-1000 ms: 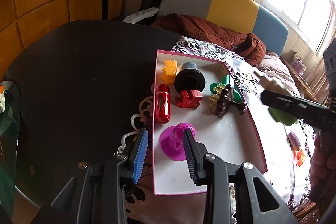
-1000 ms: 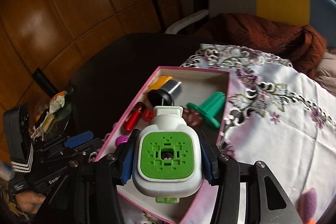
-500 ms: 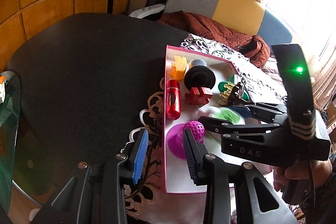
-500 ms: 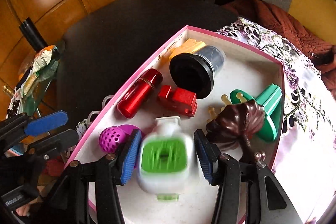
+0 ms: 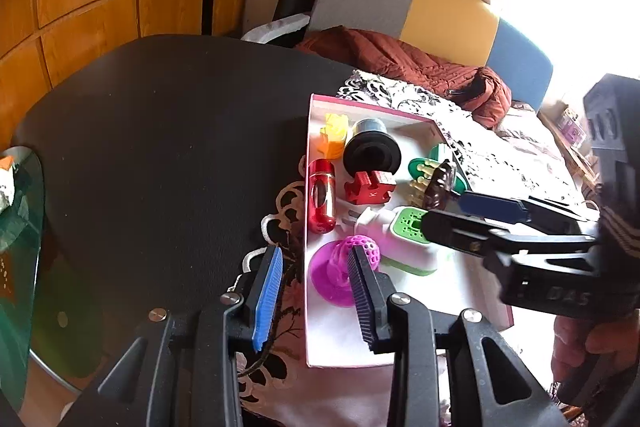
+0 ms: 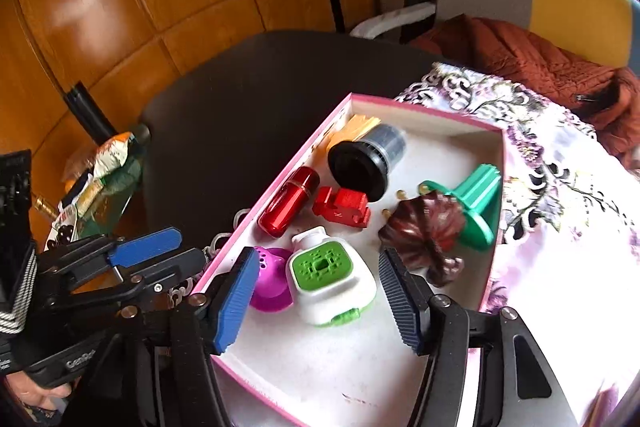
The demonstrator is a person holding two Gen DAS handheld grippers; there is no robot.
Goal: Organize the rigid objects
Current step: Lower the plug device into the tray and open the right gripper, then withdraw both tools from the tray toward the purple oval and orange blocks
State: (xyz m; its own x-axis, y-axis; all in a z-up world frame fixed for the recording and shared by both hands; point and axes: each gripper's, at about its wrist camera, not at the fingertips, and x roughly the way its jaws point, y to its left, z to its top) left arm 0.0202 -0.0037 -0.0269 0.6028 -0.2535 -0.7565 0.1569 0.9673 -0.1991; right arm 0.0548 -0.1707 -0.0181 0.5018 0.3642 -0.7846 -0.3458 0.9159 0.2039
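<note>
Brown wood walls stand behind a black table (image 6: 240, 99) with a pink box (image 6: 280, 183) on it. Low in the frame, the right gripper (image 6: 316, 291) is opening; the white and green toy (image 6: 332, 283) lies loose between its pads, inside the box. The left gripper (image 5: 316, 271) hangs part open over the box edge, pinching nothing

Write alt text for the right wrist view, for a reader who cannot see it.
The right gripper has its jaws opening around a white and green gadget that lies in a pink-rimmed box. Around it lie a purple funnel, red tube, red block, black cap, brown clip and green spool. The left gripper hangs left of the box.
</note>
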